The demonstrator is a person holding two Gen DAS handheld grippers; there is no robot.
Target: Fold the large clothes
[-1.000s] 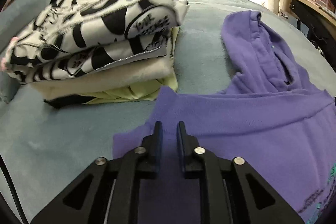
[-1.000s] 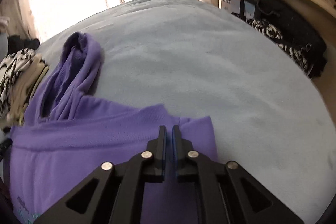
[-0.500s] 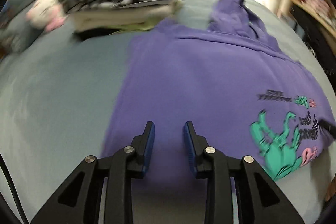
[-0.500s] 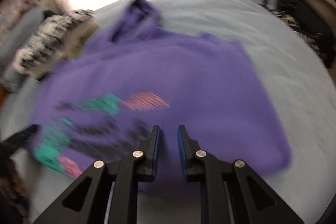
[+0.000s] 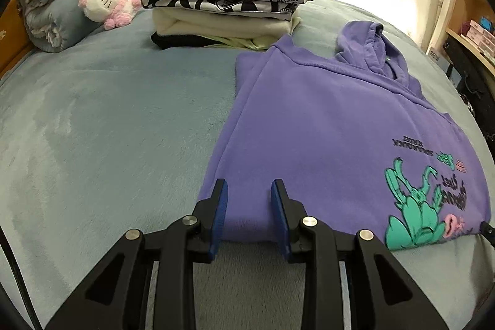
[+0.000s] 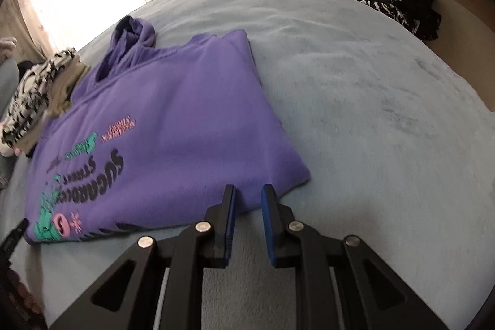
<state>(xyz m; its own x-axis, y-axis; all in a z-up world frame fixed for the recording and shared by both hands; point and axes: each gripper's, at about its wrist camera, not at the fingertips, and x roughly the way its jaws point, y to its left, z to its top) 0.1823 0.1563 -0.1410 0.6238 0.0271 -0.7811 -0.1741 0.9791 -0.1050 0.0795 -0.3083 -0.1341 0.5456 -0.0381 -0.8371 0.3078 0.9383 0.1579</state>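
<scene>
Purple hoodie (image 5: 334, 126) lies folded flat on the bed (image 5: 108, 119), hood at 12 o'clock, folded pile (image 5: 225, 5) at its 11. Left hand-held gripper (image 5: 249, 190) and right hand-held gripper (image 6: 247, 195) both slightly spread, jaws recently parted, pinching nothing, over the hoodie's 6 o'clock edge.

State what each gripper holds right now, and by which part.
Nothing is held. The left gripper and right gripper both stand open, jaws just opened, at the near edge of the purple hoodie.

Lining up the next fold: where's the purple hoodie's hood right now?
In the left wrist view the hood lies flat at the hoodie's far end, upper right, just right of the folded clothes stack.
</scene>
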